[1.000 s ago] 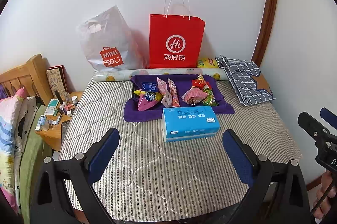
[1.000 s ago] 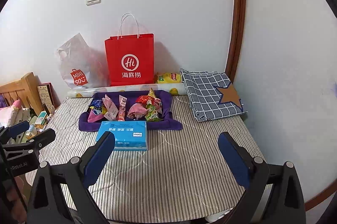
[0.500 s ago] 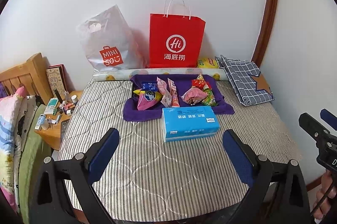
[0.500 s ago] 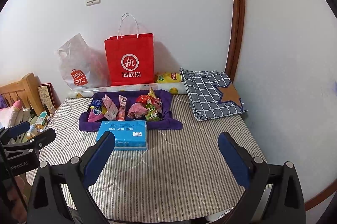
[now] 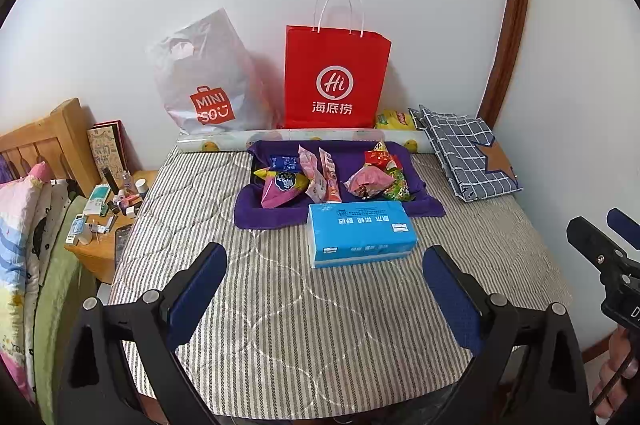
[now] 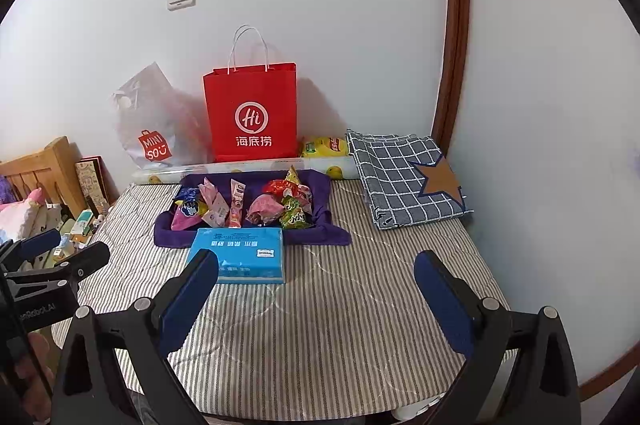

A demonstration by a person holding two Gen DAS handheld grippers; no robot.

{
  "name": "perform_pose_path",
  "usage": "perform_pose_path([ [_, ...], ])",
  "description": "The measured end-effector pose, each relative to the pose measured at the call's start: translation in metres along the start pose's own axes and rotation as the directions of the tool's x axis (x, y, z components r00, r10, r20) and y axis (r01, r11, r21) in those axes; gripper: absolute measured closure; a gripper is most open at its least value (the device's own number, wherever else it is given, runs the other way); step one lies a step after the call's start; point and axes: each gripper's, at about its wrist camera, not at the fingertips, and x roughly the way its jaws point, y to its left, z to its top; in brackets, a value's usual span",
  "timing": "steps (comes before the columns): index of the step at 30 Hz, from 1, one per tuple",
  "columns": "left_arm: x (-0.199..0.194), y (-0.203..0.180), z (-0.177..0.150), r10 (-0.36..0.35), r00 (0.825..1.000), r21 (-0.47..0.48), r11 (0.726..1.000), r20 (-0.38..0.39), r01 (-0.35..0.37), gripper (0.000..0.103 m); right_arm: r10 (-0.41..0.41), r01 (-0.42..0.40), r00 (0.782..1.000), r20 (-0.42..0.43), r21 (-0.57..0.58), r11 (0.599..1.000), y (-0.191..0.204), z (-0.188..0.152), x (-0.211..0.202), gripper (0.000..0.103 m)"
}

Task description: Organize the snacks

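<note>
Seen from the left wrist view, the left gripper [image 5: 324, 289] is spread wide with nothing between its blue pads, hovering over the near part of the grey striped quilted mattress [image 5: 320, 337]. Beyond it lies the blue rectangular tissue pack [image 5: 362, 233], touching the front edge of the purple cloth-lined tray [image 5: 264, 217]. The pile of crinkly foil snack packets [image 5: 332, 175] sits in that tray, pink and purple ones on its left half, red and green ones on its right. Behind the tray stand a red paper carrier bag [image 5: 336, 81] and a grey plastic shopping bag [image 5: 204, 77].

From the right wrist view, the right gripper [image 6: 316, 295] is equally wide open and empty, with its left finger overlapping the tissue pack [image 6: 244, 251] in the picture. The snack packets [image 6: 244, 203] lie beyond the pack.

Risk, as I judge it: a low reach could shove the tissue pack into the tray, and slick, crumpled packets may slip or come up two together.
</note>
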Motion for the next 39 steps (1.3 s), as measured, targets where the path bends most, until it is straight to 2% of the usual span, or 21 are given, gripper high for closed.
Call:
perform_pose_path([
  [39, -0.0074, -0.0015, 0.0026, 0.000, 1.000, -0.001, 1.000, 0.019, 0.000, 0.005, 0.005, -0.005, 1.000, 0.011, -0.006, 1.000, 0.0011, 0.0005, -0.0067, 0.004],
])
